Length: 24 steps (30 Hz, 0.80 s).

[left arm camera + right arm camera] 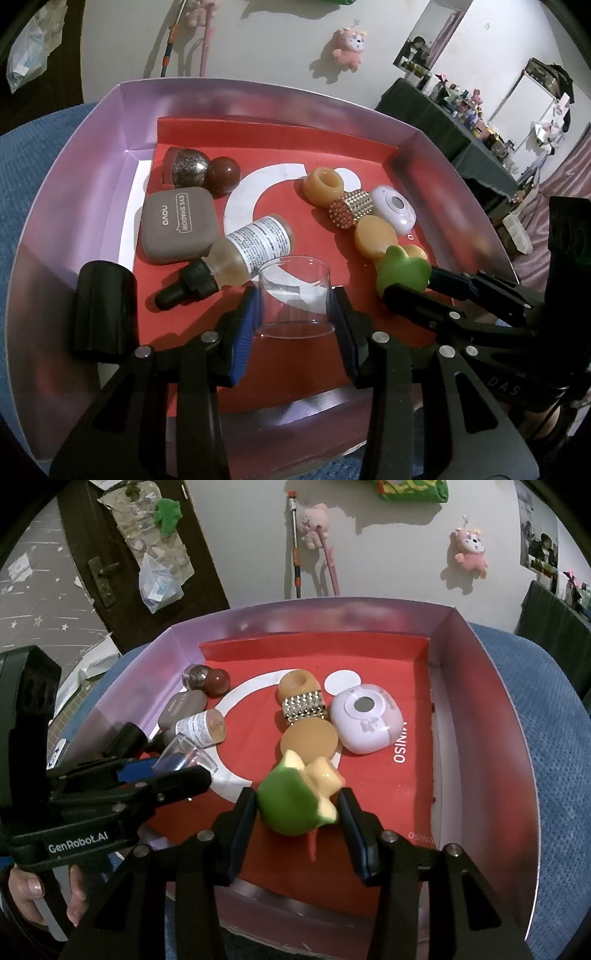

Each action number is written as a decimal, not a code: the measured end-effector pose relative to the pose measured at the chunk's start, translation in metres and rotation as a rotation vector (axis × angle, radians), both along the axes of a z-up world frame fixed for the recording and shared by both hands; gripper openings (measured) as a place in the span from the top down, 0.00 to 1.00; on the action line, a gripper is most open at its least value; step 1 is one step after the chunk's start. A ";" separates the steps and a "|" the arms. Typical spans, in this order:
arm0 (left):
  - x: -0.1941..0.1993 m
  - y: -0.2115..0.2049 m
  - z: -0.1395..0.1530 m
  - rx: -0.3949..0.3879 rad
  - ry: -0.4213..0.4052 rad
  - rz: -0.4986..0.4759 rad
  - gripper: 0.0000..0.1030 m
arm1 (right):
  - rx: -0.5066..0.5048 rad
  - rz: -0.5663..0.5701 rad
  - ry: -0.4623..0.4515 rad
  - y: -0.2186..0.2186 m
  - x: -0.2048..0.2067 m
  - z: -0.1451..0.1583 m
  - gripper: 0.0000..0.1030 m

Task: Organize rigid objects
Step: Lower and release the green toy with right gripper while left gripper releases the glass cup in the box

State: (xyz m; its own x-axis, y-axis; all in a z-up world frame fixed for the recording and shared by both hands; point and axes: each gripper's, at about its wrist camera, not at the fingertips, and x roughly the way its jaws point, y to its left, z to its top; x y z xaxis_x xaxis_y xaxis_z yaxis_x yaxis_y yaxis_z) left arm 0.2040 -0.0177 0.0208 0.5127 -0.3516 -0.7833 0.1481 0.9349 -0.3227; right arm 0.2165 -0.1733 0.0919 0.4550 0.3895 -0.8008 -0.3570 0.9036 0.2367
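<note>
L gripper: jaws closed onto clear cup, one blue pad on each side wall; cup upright, open end up, resting on red liner.
R gripper: jaws clamped on green frog toy, pads touching both flanks; toy tilted, cream underside facing away from jaws.
Box: pink-walled tray w/ red liner; both grippers reach inside it, side by side.
Ahead-left of L jaws: dropper bottle lying on its side, black cap pointing back toward jaws, just beside cup.
Beyond bottle: grey eye-shadow case, flat; behind it glitter dome touching brown ball.
Left of L jaws: black cylinder, upright, near tray wall.
Ahead of R jaws: orange disc just past frog toy; then gold studded cap; then orange ring, hole up. Row roughly in line, items touching or nearly so.
Ahead-right of R jaws: white-lilac mini camera, lens up, beside disc and studded cap.
Under tray: blue cloth.
Far bkgd: pink plush hanging on wall.
</note>
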 end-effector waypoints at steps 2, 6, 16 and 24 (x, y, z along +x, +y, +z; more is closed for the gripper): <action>-0.001 0.000 0.000 -0.006 0.004 0.000 0.63 | 0.000 0.000 -0.001 0.000 0.000 0.000 0.53; 0.000 0.001 0.001 -0.007 0.006 -0.002 0.63 | 0.003 0.000 0.000 0.000 0.000 0.000 0.52; -0.012 -0.005 0.011 0.015 -0.028 -0.022 0.50 | 0.035 -0.010 -0.044 -0.007 -0.014 0.019 0.43; -0.035 0.003 0.027 0.010 -0.081 0.008 0.32 | 0.063 -0.027 -0.109 -0.013 -0.036 0.041 0.32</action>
State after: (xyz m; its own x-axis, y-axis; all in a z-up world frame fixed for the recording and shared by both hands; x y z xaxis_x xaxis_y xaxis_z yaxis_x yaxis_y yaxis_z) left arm 0.1690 -0.0150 0.0475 0.5772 -0.3393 -0.7428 0.1657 0.9394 -0.3003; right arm 0.1801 -0.1864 0.1327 0.5493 0.4238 -0.7202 -0.3591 0.8979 0.2545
